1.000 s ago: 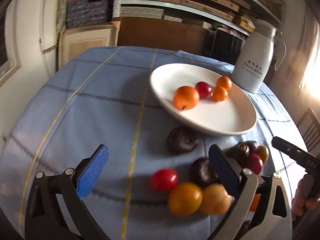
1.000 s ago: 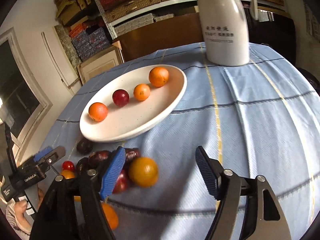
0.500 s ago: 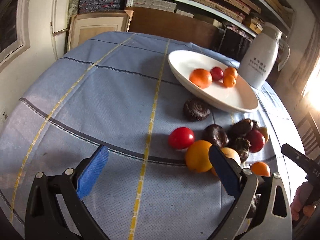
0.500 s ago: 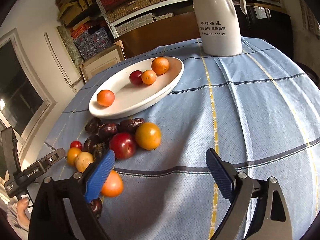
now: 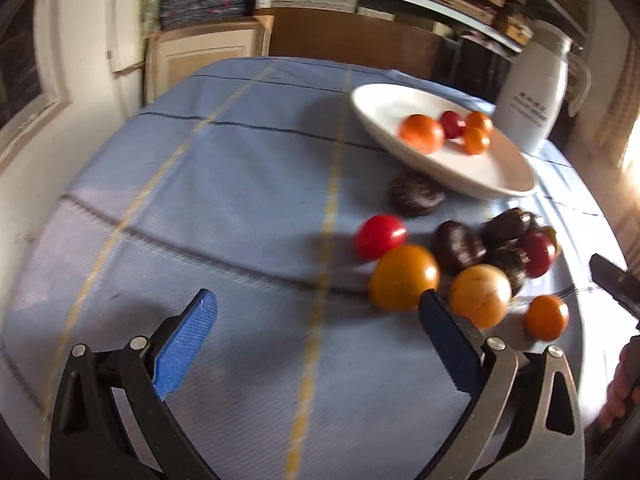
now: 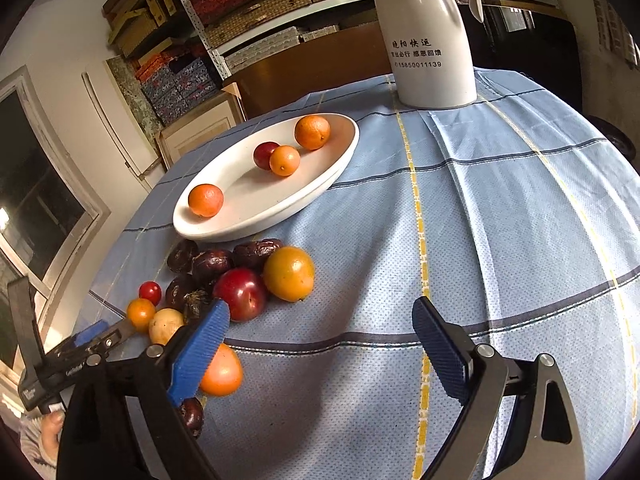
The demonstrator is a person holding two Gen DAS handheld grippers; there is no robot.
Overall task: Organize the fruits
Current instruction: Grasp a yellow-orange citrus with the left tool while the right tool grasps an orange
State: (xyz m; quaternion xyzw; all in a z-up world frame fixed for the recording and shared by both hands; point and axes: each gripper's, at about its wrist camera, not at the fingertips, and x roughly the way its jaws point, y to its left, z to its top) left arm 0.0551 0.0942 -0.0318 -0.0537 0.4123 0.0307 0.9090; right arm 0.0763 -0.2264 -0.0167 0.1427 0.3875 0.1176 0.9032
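R gripper (image 6: 320, 344) wide, empty, jaws just been opening; loose fruit pile (image 6: 244, 292) just ahead-left of it. L gripper (image 5: 316, 336) wide, empty; pile ahead-right. White plate (image 6: 340, 152) w/ four fruits beyond.

From my left wrist view everything is smeared with motion blur: the yellow stripes of the tablecloth (image 5: 248, 184) streak and the plate (image 5: 496, 176) has soft edges. Hard glare burns in at the right edge, washing out the cloth there. My right wrist view is sharp enough that I can read the print on the white jug (image 6: 424, 40). Daylight falls across the worktop from the right in that view, and the fruit (image 6: 288, 274) throws soft shadows to the left. The window (image 6: 36, 184) is dark. Both views bow strongly at the rim, with black corners, and the shelves (image 6: 248, 4) sit dim.
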